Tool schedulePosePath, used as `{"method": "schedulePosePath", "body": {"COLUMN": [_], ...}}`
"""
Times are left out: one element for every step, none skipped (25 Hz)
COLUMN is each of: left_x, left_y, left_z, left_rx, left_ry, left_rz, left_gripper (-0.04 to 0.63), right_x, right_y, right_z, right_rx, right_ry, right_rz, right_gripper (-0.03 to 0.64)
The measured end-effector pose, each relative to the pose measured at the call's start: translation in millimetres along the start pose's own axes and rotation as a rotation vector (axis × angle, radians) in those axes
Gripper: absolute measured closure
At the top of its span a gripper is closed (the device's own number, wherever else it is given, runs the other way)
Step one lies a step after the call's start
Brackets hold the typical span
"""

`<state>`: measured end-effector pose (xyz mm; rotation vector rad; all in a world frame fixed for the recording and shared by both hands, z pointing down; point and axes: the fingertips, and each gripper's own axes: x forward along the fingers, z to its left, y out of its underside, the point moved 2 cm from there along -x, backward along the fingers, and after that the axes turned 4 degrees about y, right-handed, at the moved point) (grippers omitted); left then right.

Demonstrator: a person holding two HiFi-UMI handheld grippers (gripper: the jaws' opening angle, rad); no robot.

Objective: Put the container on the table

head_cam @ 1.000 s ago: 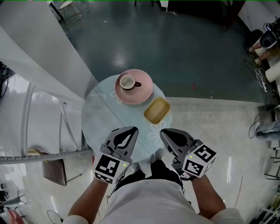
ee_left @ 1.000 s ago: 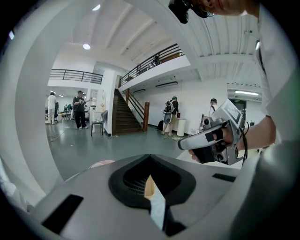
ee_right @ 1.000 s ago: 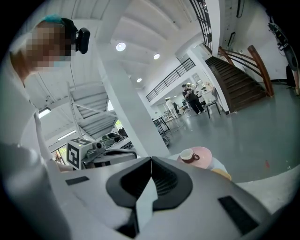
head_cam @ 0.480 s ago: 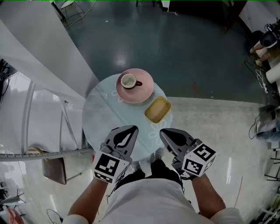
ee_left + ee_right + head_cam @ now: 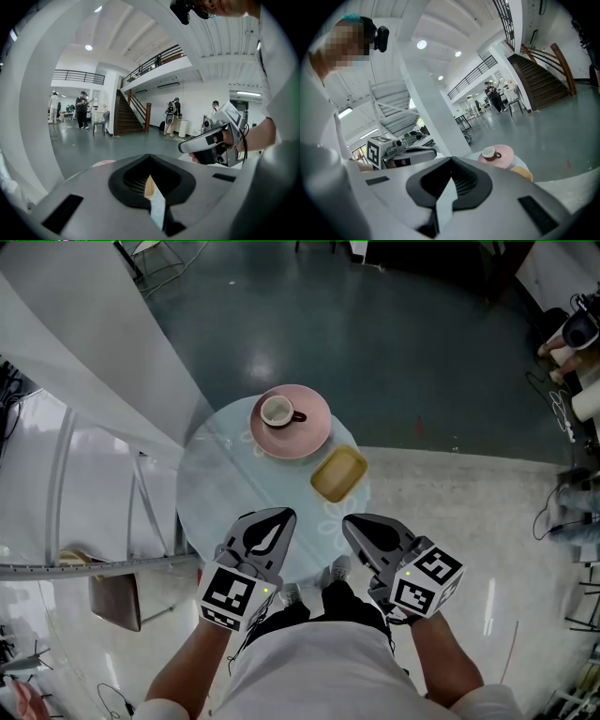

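Observation:
A shallow yellow container [image 5: 338, 474] lies on the round glass table [image 5: 220, 486], just right of a pink plate [image 5: 302, 432] that carries a white cup [image 5: 276, 412]. My left gripper [image 5: 273, 519] hangs over the table's near edge, shut and empty. The right gripper [image 5: 352, 524] is beside it at the same edge, also shut with nothing in it. Both are well short of the container. In the right gripper view the plate [image 5: 502, 155], the cup [image 5: 489, 152] and a corner of the container [image 5: 524, 173] show past the closed jaws.
A broad white slanted beam [image 5: 84, 343] and metal framing [image 5: 141, 512] stand at the left. A brown seat [image 5: 117, 604] is on the floor below them. Cables and gear [image 5: 567, 399] lie at the right. People stand far off by a staircase [image 5: 129, 117].

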<state>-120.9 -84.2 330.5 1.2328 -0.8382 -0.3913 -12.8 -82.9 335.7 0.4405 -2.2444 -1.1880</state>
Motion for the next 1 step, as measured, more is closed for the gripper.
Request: {"method": "schedulePosePath", "body": {"left_x": [0.1], "left_y": [-0.3], "left_z": [0.1], "left_rx": [-0.002], "left_ry": [-0.001], "left_rz": [-0.001], "left_gripper": [0.574], "right_x": [0.1], "right_y": [-0.3], "right_z": [-0.1], "right_rx": [-0.001], "right_ry": [-0.001], "right_rz": [0.001], "right_gripper": [0.594]}}
